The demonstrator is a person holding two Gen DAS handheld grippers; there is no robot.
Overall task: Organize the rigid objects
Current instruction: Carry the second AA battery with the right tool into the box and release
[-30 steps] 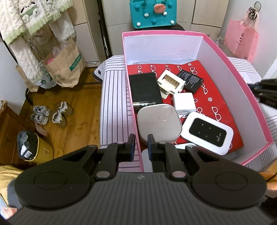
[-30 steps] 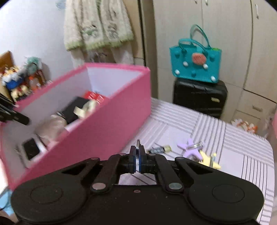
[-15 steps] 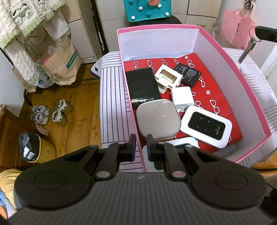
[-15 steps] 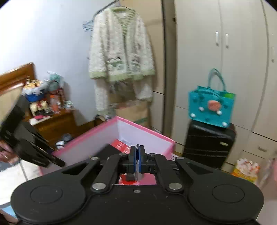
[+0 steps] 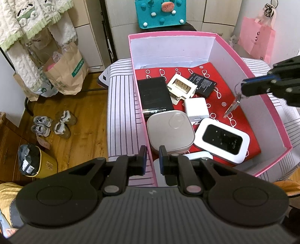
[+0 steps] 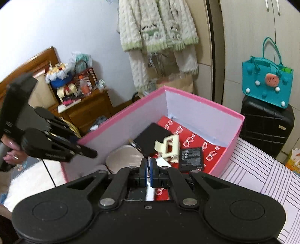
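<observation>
A pink box [image 5: 221, 47] with a red patterned floor stands on a striped surface. Inside lie a black phone [image 5: 155, 93], a cream clip [image 5: 182, 86], a black battery [image 5: 202, 84], a white charger [image 5: 196, 109], a grey rounded case [image 5: 170, 131] and a white wifi router [image 5: 222, 139]. My right gripper [image 5: 245, 87] is shut on a key ring, and the key [image 5: 232, 108] hangs over the box's right side. In the right wrist view the ring [image 6: 148, 167] sits between the pads. My left gripper [image 5: 152, 157] straddles the box's near left wall, jaws slightly apart.
The striped surface [image 5: 121, 112] runs along the box's left and right [image 6: 262, 178]. Beyond the box are a teal bag [image 5: 161, 13] on a black suitcase [image 6: 266, 122], a pink bag [image 5: 256, 41], paper bags [image 5: 63, 71], shoes [image 5: 52, 125] on the wood floor and a wooden cabinet [image 6: 80, 108].
My right gripper has carried the key from beside the box, up and over its right wall, to above the inside. The left gripper has stayed at the box's near left wall.
</observation>
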